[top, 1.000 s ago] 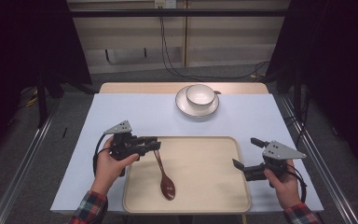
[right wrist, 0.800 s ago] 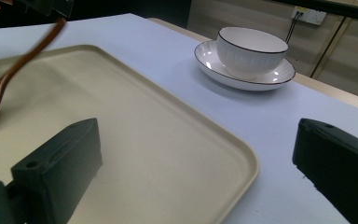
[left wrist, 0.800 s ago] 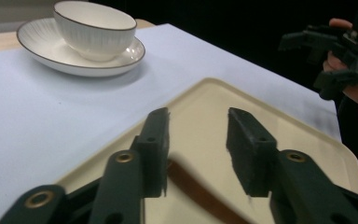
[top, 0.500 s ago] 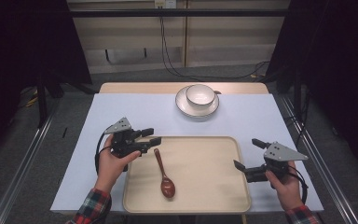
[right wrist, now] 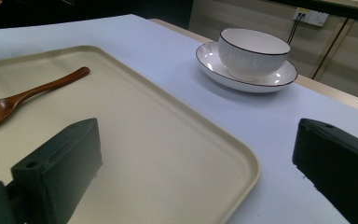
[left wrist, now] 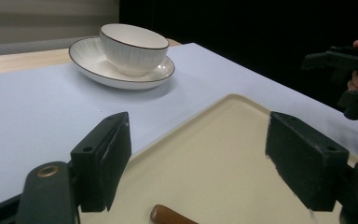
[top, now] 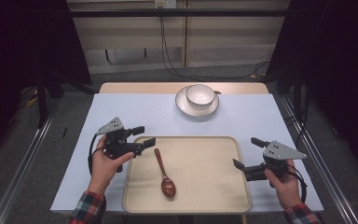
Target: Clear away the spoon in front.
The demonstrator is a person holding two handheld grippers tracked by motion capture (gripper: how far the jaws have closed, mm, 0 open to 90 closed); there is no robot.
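Since the earlier frames the left tool (top: 144,136) has been drawn back toward the left edge of the tray (top: 242,186), and the spoon (top: 164,173), which lay under its jaws, has been left free on the tray. The right tool (top: 245,154) has barely shifted.

Both tools are held with jaws spread apart and nothing between them. This is confirmed in the left gripper view, where only the tip of the spoon handle (left wrist: 170,215) is seen low between the jaws, clear of both pads.

The spoon lies flat in the left half of the tray. Its long axis runs near to far with a slight slant: the bowl (top: 168,188) is at the near end and sits a little to the right, the handle end is at the far end and points toward the left tool. The handle end lies just beside the left tool, slightly to its right and nearer. The right tool is well apart from the spoon, across the tray at its right edge.

The left tool is judged the nearer one for any re-grasp, with the handle as the accessible part.

The bowl and saucer (top: 196,99) stand on the surface (top: 98,116) beyond the tray's far edge, untouched.
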